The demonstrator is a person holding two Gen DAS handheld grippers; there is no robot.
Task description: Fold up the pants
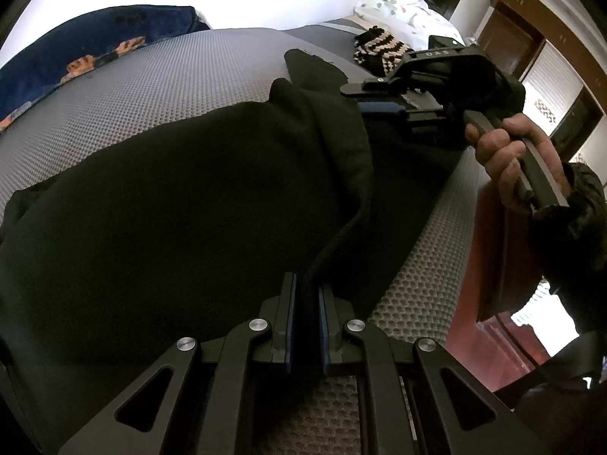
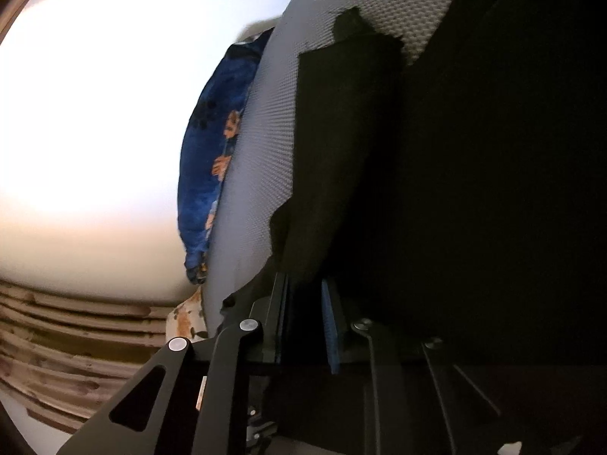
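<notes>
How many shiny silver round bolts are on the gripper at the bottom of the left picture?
4. On the left gripper, closed on the black fabric pants: far-left bolt, inner-left, inner-right, far-right. More may be hidden underneath.

Black pants (image 1: 170, 208) cut off at left edge; far end behind right claw (image 1: 364, 98).

- One pair of black pants (image 1: 182, 204), filling the centre of the left wrist view.
- Two grippers: the left gripper (image 1: 306, 303) at bottom centre, the right gripper (image 1: 383, 108) at upper right.
- One hand (image 1: 508, 159), right edge.
- One grey mesh mattress (image 1: 151, 87).
- One blue patterned blanket (image 1: 76, 49), upper left.
- One striped knit item (image 1: 375, 47), top centre.
</notes>
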